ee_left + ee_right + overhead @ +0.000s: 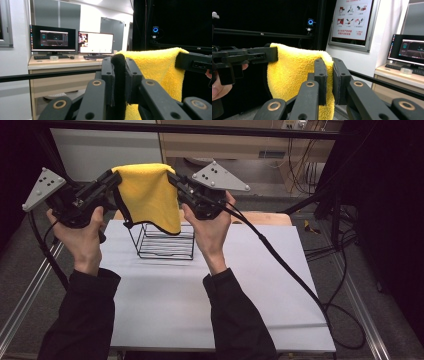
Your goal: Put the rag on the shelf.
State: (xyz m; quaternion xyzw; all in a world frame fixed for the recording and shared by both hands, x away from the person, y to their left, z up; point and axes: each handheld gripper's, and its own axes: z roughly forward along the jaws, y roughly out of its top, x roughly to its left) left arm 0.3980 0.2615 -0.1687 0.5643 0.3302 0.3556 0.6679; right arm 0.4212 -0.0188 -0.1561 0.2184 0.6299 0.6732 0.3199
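Yellow cloth (150, 195) hangs stretched between left gripper (114, 179) and right gripper (173, 179), both fingers clamped on its top corners; wire rack (162, 241) directly below on table (165, 295).

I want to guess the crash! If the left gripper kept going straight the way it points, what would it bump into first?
Probably the right gripper. The left gripper points across at it, and both pinch the top edge of the yellow cloth hanging between them. Depth is hard to judge.
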